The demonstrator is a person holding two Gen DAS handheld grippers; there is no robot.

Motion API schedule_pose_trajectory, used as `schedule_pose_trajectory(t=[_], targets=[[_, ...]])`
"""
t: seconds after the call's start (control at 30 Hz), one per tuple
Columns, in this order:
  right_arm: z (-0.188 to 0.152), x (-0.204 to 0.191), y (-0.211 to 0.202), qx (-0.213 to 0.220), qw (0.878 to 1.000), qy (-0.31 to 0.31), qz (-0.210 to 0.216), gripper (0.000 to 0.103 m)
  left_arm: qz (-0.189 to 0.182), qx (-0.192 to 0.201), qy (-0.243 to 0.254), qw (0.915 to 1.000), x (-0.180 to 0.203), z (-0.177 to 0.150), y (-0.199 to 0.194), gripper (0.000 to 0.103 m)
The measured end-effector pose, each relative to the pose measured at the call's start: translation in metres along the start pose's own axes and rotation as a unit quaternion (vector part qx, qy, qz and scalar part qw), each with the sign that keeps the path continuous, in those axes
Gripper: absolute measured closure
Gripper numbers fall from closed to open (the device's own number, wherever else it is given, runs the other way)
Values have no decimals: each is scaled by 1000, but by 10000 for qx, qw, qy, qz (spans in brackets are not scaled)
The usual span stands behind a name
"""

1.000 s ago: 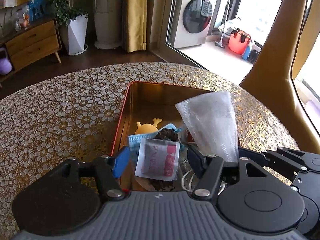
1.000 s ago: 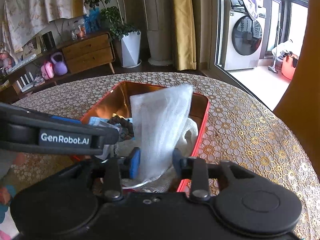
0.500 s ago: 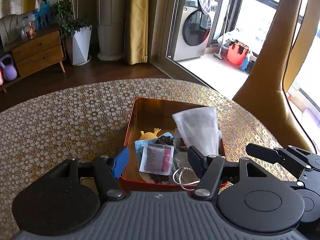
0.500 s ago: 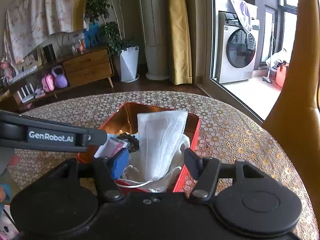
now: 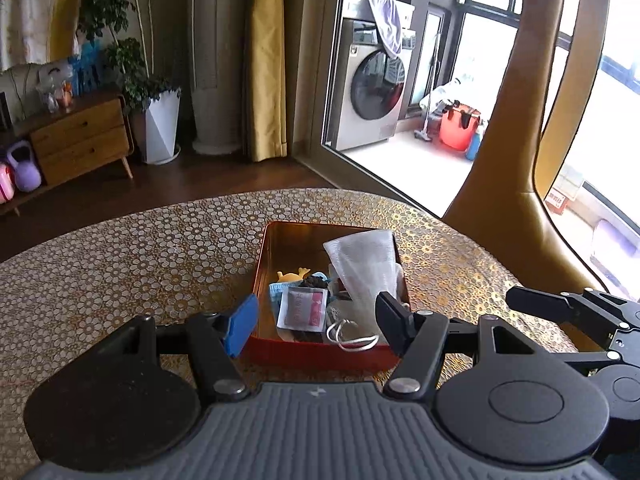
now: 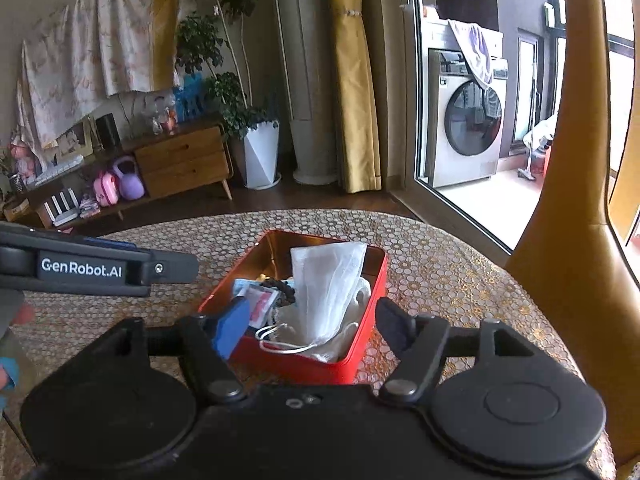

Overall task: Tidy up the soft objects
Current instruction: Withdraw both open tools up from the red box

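Left gripper (image 5: 318,322): nearest the lens in the left wrist view, jaws standing apart with nothing between them, held above the near edge of the tin; its blue pad sits left, its black pad right.
Right gripper (image 6: 308,326): jaws opening, nothing pinched between them; it hangs over the near end of the tin (its arm also shows at the right edge of the left wrist view).
Red tin (image 5: 320,354): open rectangular box on the table, gold inside, just beyond both sets of fingers.
White cord loop (image 5: 352,338): draped at the tin's near wall, part of a pale cloth bundle.
Sachet (image 5: 302,308): small white packet with a pink panel, lying on top of the pile at the near-left of the tin.
White mesh pouch (image 6: 328,284): soft, standing upright and leaning against the tin's right wall, free of both grippers.
Blue mask (image 5: 278,292): folded, under the sachet's left edge.
Dark bead string (image 6: 284,288): beside the pouch, mid-tin.
Yellow toy (image 5: 292,276): small, whale-like, behind the pile; the far end of the tin is bare.
Table (image 5: 140,264): round, covered in a gold flower-patterned cloth.
Chair back (image 6: 568,240): tan, at the table's far right.
Washing machine (image 5: 374,92): beyond the glass door, with a cloth hung over it.
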State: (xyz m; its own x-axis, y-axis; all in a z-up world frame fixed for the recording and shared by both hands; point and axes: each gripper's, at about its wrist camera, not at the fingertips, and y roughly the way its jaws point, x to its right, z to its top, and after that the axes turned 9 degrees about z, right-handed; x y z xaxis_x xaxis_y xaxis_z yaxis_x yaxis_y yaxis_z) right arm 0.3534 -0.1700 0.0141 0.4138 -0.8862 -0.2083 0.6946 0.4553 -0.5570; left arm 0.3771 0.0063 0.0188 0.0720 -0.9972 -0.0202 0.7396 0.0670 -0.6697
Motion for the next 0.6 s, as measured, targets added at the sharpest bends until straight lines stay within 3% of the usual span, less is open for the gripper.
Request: schedule_pose_trajectory(t=[0.6], targets=[[-48, -35, -67, 43, 9997, 0, 240, 25, -24, 360, 272, 9990, -14, -59, -92, 38]])
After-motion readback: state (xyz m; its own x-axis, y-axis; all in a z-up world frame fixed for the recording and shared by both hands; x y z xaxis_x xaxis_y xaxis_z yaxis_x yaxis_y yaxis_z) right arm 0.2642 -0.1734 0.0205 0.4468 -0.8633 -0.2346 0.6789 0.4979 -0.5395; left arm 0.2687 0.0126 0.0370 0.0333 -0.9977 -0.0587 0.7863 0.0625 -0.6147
